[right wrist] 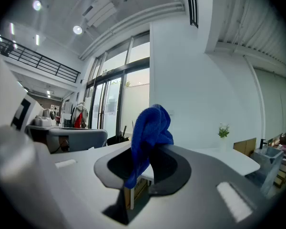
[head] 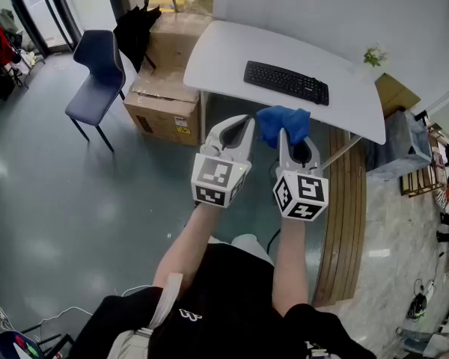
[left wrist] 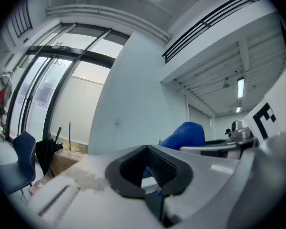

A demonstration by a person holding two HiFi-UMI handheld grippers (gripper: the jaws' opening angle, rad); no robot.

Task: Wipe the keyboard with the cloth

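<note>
A black keyboard [head: 286,81] lies on the white table [head: 224,51] ahead of me. Both grippers hang in the air in front of the table's near edge, short of the keyboard. My right gripper [head: 292,134] [right wrist: 150,149] is shut on a blue cloth [head: 283,123] [right wrist: 150,128], which bunches up above the jaws and hangs down between them. My left gripper [head: 238,129] [left wrist: 148,151] is beside it, jaws together with nothing held. In the left gripper view the blue cloth [left wrist: 186,132] shows to the right, beyond the jaws.
Left of the table stand cardboard boxes [head: 165,103], a blue chair [head: 97,73] and a black umbrella [head: 135,28]. A small plant [head: 374,54] sits on the table's far right corner. A wooden platform [head: 344,200] and a plastic bin [head: 400,144] lie to the right.
</note>
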